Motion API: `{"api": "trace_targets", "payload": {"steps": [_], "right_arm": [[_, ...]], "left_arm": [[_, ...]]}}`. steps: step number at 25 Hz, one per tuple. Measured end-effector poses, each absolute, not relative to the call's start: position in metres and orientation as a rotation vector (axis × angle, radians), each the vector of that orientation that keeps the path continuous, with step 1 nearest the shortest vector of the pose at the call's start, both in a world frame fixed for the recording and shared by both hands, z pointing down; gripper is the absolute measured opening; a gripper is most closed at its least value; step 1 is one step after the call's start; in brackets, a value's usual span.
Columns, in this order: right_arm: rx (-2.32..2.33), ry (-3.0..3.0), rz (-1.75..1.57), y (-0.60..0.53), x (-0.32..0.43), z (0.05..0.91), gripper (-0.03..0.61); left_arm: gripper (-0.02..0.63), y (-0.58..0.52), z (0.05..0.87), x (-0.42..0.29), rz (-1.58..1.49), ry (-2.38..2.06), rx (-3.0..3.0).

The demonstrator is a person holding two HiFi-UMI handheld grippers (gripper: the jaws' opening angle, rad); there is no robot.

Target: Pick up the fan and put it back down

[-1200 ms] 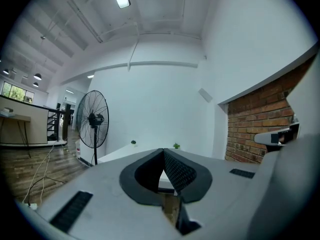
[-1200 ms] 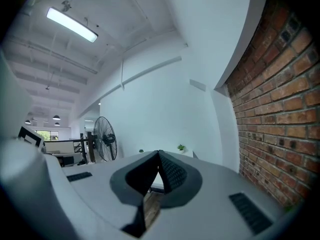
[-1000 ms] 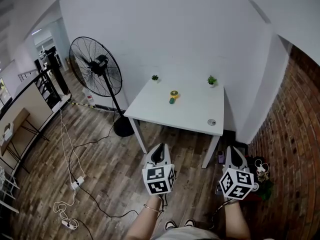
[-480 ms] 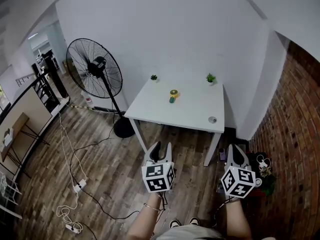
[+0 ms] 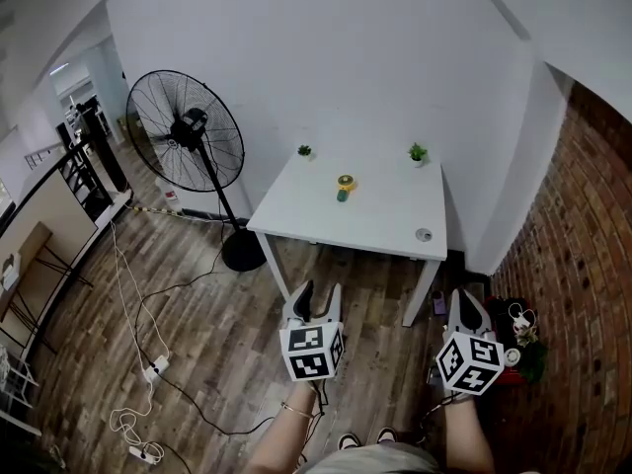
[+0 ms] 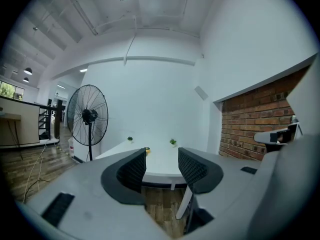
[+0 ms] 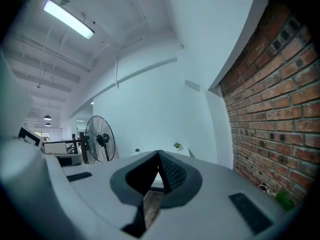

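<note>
A small yellow and green hand fan (image 5: 344, 187) lies near the middle of the white table (image 5: 326, 230), far ahead of both grippers. It shows as a yellow speck (image 6: 147, 149) in the left gripper view. My left gripper (image 5: 316, 292) hangs over the wooden floor in front of the table, open and empty (image 6: 162, 154). My right gripper (image 5: 464, 299) hovers near the table's right front leg, its jaw tips touching, shut on nothing (image 7: 159, 154). A big black pedestal fan (image 5: 188, 146) stands left of the table.
Two tiny potted plants (image 5: 304, 151) (image 5: 419, 154) sit at the table's back edge, and a small round disc (image 5: 424, 234) near its front right corner. Cables and power strips (image 5: 148, 368) trail over the floor at left. A brick wall (image 5: 583, 294) and clutter (image 5: 518, 329) close the right side.
The left gripper's jaws have spread apart since the earliest frame. Both grippers have drifted slightly down and right in the head view; the table and fans stay put.
</note>
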State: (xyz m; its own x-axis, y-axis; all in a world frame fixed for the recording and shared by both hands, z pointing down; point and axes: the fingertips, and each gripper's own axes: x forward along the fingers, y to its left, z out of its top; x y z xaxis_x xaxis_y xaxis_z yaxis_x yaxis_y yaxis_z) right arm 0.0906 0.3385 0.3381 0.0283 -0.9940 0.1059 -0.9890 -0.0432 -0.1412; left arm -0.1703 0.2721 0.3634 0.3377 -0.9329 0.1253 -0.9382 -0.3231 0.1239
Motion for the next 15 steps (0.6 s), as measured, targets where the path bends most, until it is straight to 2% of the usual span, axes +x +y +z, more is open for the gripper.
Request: {"api": "trace_targets", "payload": {"steps": [15], "right_arm": [[-2.253, 2.162, -0.353, 0.303, 0.087, 0.368, 0.000]], "left_arm": [[0.190, 0.237, 0.392, -0.177, 0.101, -1.709, 2.391]]}}
